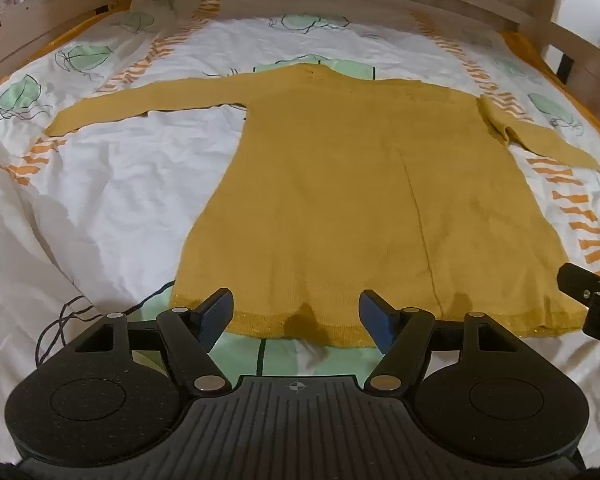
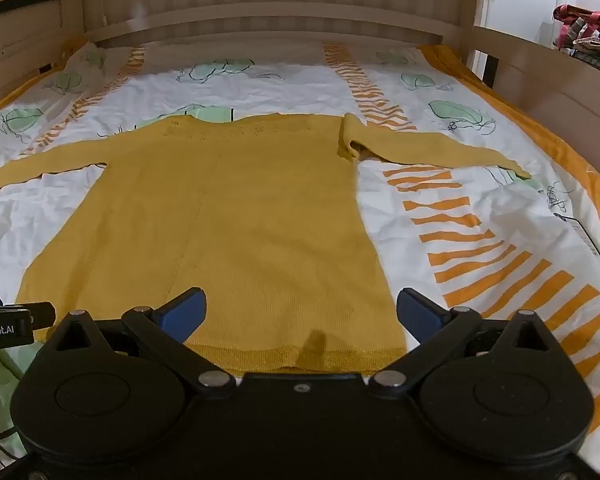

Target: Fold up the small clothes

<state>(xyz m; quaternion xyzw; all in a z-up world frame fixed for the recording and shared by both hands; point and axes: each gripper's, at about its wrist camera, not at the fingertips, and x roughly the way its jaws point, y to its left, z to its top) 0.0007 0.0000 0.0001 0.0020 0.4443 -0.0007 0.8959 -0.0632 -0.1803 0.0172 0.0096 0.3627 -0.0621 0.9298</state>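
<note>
A mustard-yellow knit sweater lies flat on the bed, hem toward me, both sleeves spread sideways; its right sleeve is creased at the shoulder. My left gripper hovers over the left part of the hem, jaws wide open with nothing between them. My right gripper stands over the right part of the sweater hem, also wide open and empty. Each gripper shows at the edge of the other's view. The blue pads touch no cloth that I can see.
The sweater rests on a rumpled white duvet printed with green leaves and orange stripes. A wooden bed frame closes the far side and both flanks. A black cable lies at the near left. Bags hang beyond the right rail.
</note>
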